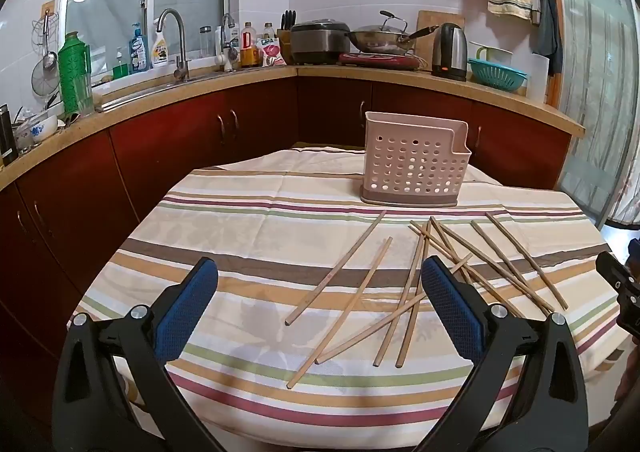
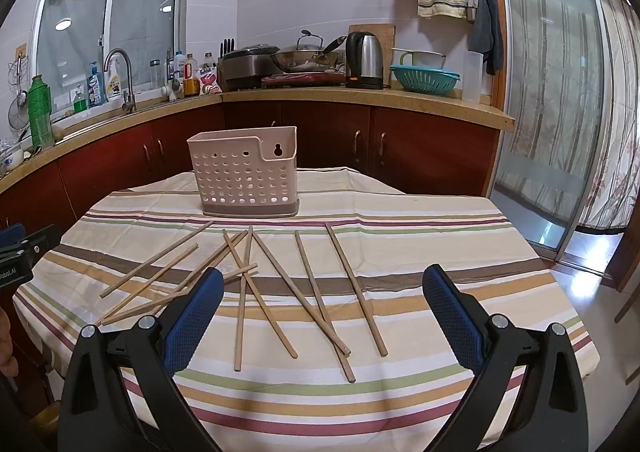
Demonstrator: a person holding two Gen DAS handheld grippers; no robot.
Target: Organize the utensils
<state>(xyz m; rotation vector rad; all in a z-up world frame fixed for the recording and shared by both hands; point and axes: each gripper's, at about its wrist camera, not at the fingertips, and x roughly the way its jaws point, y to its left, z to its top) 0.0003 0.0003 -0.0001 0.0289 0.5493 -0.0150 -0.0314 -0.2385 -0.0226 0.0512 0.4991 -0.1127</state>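
Observation:
Several wooden chopsticks (image 1: 404, 292) lie scattered and partly crossed on the striped tablecloth (image 1: 248, 228); the right wrist view shows the same chopsticks (image 2: 280, 292) spread ahead. A pink perforated utensil holder (image 1: 414, 162) stands upright behind them, and this holder (image 2: 246, 182) looks empty. My left gripper (image 1: 320, 272) hovers open above the near side of the table, nothing between its blue pads (image 1: 452, 304). My right gripper (image 2: 324, 280) is also open and empty over the chopsticks. The right gripper's black body (image 1: 622, 288) shows at the left view's right edge.
A brown countertop (image 1: 360, 72) on red cabinets wraps behind the table, carrying a sink, bottles, a wok, a kettle (image 1: 450, 50) and a teal colander (image 2: 424, 78). A glass sliding door (image 2: 548, 92) stands to the right. The left gripper's body (image 2: 24, 256) is at the right view's left edge.

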